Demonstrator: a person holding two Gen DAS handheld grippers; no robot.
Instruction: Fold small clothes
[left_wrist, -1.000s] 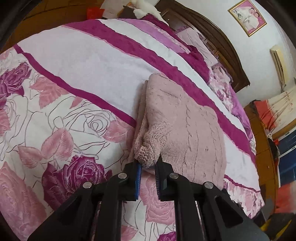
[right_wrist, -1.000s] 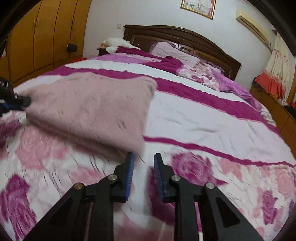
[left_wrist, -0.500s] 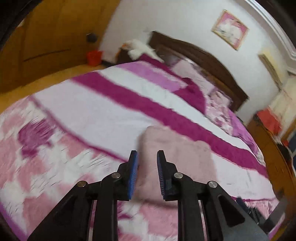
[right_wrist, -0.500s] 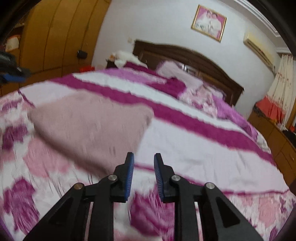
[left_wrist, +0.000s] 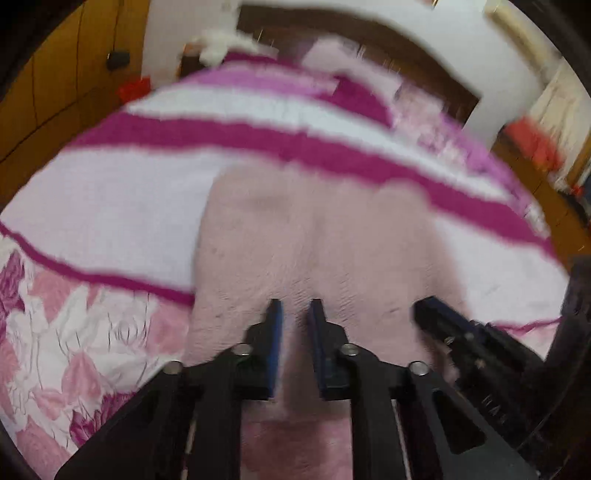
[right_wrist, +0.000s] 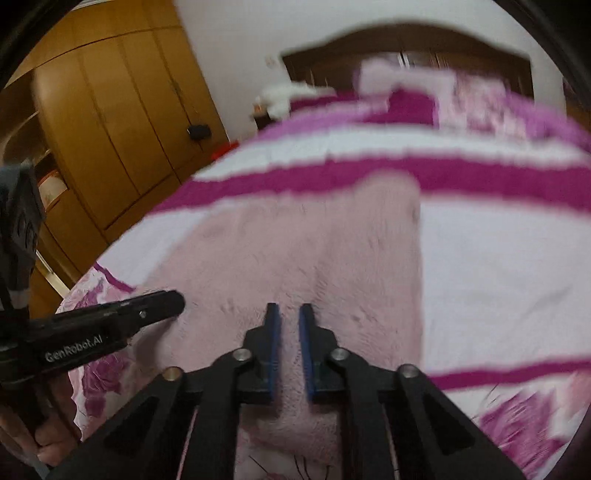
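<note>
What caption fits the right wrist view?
Both grippers, right and left, over a folded pink sweater on the bed.

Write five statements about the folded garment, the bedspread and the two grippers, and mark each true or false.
1. The fuzzy pale pink knitted garment lies folded on the magenta-striped floral bedspread. True.
2. The garment hangs off the bed's edge. False: it rests wholly on the bedspread.
3. The left gripper grips a corner of the garment. False: its jaws stand over the garment, but no fabric is pinched between them.
4. Both wrist views show the other gripper over the garment. True: the right gripper enters the left view from the right.
5. A blue towel lies beside the garment. False: only the bedspread surrounds it.
</note>
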